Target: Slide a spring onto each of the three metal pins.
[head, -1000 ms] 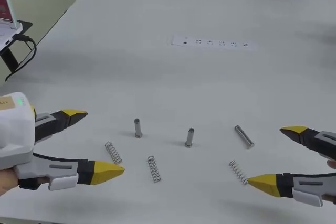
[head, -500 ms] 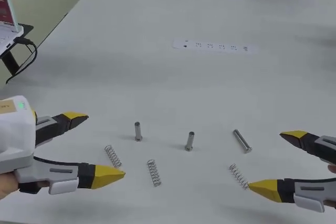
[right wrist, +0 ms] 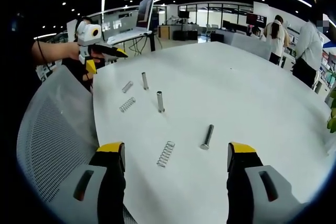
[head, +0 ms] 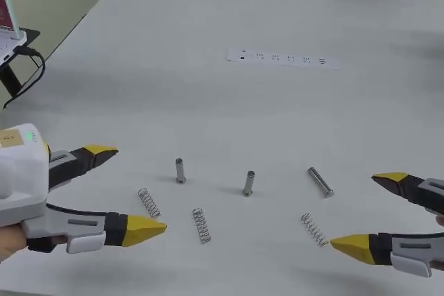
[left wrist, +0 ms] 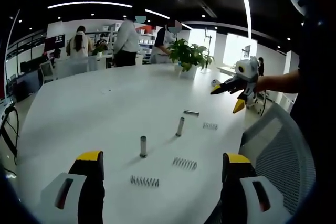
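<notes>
White table, right gripper cropped at edge, jaws apart

No legible words, brands or numbers anywhere. Faint dark marks in a row along the white power strip lying on the table, too small to read. Dark panel on the far wall in the left gripper view, possibly lettered, blurred beyond reading.
</notes>
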Demonstrator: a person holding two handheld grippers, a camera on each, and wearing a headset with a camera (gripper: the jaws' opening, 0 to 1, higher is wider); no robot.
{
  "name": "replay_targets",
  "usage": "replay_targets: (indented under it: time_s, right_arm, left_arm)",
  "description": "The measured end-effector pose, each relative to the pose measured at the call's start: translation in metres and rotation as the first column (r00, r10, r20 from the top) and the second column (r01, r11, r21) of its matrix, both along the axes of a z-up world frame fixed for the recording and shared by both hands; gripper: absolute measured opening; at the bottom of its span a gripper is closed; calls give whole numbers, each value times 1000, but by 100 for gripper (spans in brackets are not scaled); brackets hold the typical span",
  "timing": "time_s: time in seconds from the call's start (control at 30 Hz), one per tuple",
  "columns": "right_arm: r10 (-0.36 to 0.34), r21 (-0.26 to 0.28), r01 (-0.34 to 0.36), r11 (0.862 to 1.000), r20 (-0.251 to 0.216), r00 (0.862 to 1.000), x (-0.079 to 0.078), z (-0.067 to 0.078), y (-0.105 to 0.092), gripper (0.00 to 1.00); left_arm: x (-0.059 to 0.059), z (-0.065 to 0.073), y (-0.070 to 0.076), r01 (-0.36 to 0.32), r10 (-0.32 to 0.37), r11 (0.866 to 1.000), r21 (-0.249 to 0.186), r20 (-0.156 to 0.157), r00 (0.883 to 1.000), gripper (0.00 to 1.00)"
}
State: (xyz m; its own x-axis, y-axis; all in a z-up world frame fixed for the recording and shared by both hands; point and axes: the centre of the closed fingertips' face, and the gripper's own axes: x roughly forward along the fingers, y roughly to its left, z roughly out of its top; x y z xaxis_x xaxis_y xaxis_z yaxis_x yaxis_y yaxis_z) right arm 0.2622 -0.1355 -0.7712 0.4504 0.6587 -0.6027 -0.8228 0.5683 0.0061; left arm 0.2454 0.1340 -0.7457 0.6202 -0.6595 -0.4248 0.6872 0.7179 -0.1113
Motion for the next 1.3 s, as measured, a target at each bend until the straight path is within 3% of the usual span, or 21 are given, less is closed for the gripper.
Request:
replay_targets:
  time_s: [0.33, 0.97, 1.3]
  right_arm:
    - [-12, -10, 12, 1000, -11, 1000, 5, 0, -1, 77]
    - [35, -73, -39, 997, -54, 998, 29, -3, 11, 60]
    - [18, -118, -29, 993, -92, 996, 47, -15, 14, 49]
  left_arm:
    - [2, 2, 4, -8, 8, 1000, 14, 29, 1000, 94]
    - [1, 2, 6, -16, 16, 1000, 0, 22, 1000, 91]
    - [2, 1, 4, -9, 8, 1000, 7, 17, 1000, 91]
